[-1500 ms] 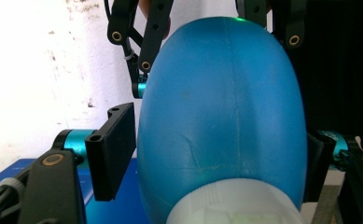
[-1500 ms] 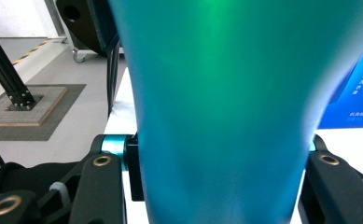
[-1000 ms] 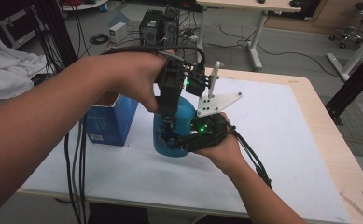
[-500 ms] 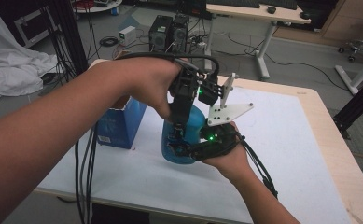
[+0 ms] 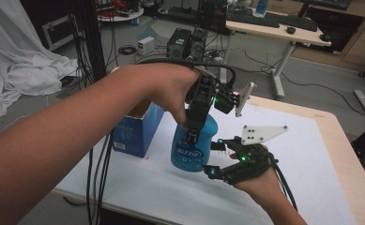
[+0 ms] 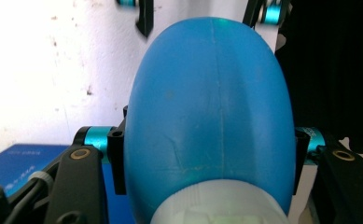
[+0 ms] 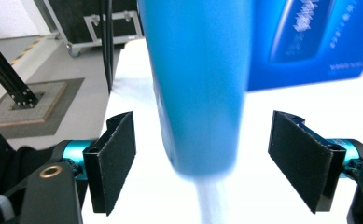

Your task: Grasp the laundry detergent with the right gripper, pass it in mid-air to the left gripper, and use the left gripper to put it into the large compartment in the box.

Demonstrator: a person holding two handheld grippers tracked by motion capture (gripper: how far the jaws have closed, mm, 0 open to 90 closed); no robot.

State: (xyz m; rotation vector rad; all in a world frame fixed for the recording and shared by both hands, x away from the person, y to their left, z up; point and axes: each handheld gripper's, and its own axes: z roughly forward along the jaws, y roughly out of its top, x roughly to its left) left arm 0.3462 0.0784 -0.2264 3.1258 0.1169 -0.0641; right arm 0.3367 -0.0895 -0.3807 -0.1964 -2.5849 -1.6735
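Nearest, at 5 o'clock in the high view: right gripper, jaws now parted and clear of the bottle. Half a second ago, clamped low on the bottle's side; since then, jaws opening and hand drawn back toward 4 o'clock. In the right gripper view, bottle standing between the two black pads with a gap on each side, touched by neither, blurred at its lower end. Judged as a handover done: hold passed wholly to the other hand, right gripper free for the next job.

Further in, at centre: left gripper reaching down from 12 o'clock, closed on the bottle near its top. In the left gripper view, blue body wedged tight between the jaws, pressed at 9 and 3 o'clock, pale cap end at 6 o'clock.

Bottle itself upright, label facing the camera, over the white table at mid-picture; base touching the sheet or just above it, not to be told. Risk, as a guess: a rounded, slick body held by one pair of jaws alone, so liable to swing or slip.

Beyond, at 9 o'clock of the bottle: blue box, just beside it, not touching.
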